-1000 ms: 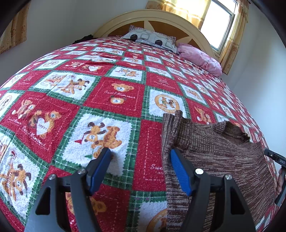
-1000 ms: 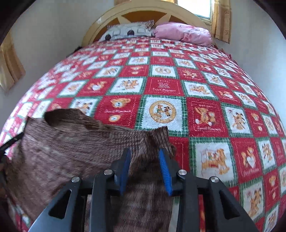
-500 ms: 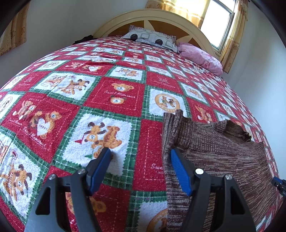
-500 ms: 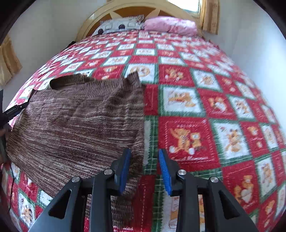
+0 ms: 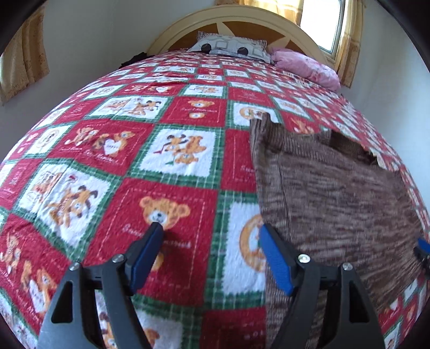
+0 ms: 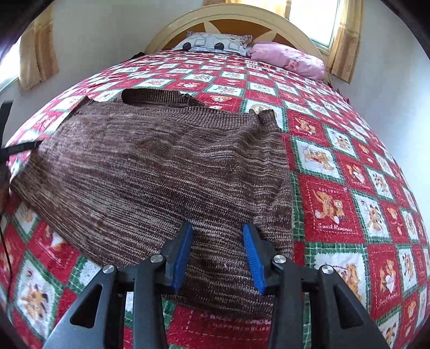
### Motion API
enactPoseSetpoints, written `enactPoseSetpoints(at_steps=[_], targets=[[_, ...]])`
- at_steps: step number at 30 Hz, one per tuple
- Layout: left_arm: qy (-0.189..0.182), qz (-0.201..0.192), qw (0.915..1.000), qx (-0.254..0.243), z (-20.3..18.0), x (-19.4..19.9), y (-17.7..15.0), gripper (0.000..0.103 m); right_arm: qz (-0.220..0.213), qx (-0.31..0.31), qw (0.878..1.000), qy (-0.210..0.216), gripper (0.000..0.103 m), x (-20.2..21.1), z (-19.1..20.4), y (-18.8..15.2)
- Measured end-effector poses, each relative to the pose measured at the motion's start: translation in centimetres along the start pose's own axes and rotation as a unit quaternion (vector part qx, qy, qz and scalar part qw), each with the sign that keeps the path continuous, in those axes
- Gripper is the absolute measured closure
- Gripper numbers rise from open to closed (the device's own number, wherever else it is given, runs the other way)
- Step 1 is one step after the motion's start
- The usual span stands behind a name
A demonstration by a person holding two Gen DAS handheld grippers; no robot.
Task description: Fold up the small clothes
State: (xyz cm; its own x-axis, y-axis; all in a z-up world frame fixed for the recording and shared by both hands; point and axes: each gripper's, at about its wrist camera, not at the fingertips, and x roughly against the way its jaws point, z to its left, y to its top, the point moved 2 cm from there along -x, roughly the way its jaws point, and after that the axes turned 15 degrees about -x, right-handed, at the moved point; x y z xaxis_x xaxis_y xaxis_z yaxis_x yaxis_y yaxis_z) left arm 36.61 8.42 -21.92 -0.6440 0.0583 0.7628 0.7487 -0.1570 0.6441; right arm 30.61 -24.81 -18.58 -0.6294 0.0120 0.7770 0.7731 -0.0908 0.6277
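Note:
A brown knitted sweater [image 6: 161,166] lies spread flat on the bed, collar toward the headboard, its sleeves folded in over the body. In the left wrist view the sweater [image 5: 336,193] fills the right side. My left gripper [image 5: 212,236] is open and empty, hovering over the quilt just left of the sweater's left edge. My right gripper [image 6: 217,236] is open and empty, low over the sweater's lower right part near the hem. The right gripper's blue tip [image 5: 423,244] shows at the far right edge of the left wrist view.
The red, green and white teddy-bear quilt [image 5: 107,171] covers the whole bed. A grey patterned pillow [image 6: 215,43] and a pink pillow [image 6: 290,59] lie by the curved headboard [image 6: 233,16]. Walls and curtained windows stand close on both sides.
Both grippers have pulled back toward the foot of the bed. The right one left the folded sleeve and came down over the sweater's hem. The left stays open beside the sweater's left edge.

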Motion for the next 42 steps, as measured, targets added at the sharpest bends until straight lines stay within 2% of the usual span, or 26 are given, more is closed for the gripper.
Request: enactPoseSetpoints(at_steps=[4,6,7,8,11,14,20,23,25,28,38,40,41,42], targets=[[-0.007,-0.013,0.9998,0.01,0.4,0.4,-0.1,0.024,-0.018,0.029,0.999,0.007,0.055,2.4,2.7,0.0],[-0.014,-0.025,0.9993,0.024,0.8,0.8,-0.3,0.016,-0.029,0.057,0.998,0.026,0.042,3.3,5.0,-0.2],[-0.015,-0.031,0.9986,0.039,1.3,1.1,-0.5,0.004,-0.035,0.08,0.996,0.038,0.041,3.7,6.8,-0.4],[-0.017,-0.036,0.9978,0.052,1.7,1.4,-0.7,0.0,-0.037,0.093,0.994,0.044,0.041,3.7,7.8,-0.5],[-0.055,-0.049,0.9913,0.109,3.7,1.8,-1.8,0.0,-0.043,0.137,0.988,0.058,0.041,3.6,12.2,-1.4],[-0.084,-0.07,0.9833,0.145,5.0,2.5,-2.9,0.0,-0.049,0.188,0.978,0.07,0.041,3.2,16.5,-2.4],[-0.112,-0.083,0.9761,0.167,5.8,2.9,-3.7,0.0,-0.088,0.294,0.949,0.074,0.041,3.0,23.8,-5.0],[-0.111,-0.082,0.9766,0.165,5.7,2.9,-3.7,0.0,-0.104,0.329,0.935,0.08,0.041,2.8,26.9,-6.0],[-0.115,-0.082,0.9761,0.165,5.7,2.9,-3.6,0.0,-0.107,0.339,0.931,0.08,0.041,2.5,28.2,-6.3],[-0.119,-0.084,0.975,0.168,5.8,2.9,-3.7,0.0,-0.108,0.33,0.935,0.072,0.041,1.4,29.3,-5.7],[-0.106,-0.073,0.9799,0.153,5.4,2.5,-3.4,0.0,-0.084,0.291,0.948,0.102,0.041,-0.5,29.5,-4.6],[-0.098,-0.067,0.9823,0.144,5.1,2.4,-3.3,0.0,-0.082,0.283,0.95,0.107,0.053,-0.7,29.4,-4.4],[-0.095,-0.064,0.9835,0.14,5.0,2.3,-3.2,0.0,-0.081,0.281,0.95,0.107,0.064,-0.7,29.4,-4.3],[-0.091,-0.061,0.9847,0.136,4.8,2.2,-3.1,0.0,-0.081,0.28,0.95,0.108,0.07,-0.7,29.4,-4.4]])
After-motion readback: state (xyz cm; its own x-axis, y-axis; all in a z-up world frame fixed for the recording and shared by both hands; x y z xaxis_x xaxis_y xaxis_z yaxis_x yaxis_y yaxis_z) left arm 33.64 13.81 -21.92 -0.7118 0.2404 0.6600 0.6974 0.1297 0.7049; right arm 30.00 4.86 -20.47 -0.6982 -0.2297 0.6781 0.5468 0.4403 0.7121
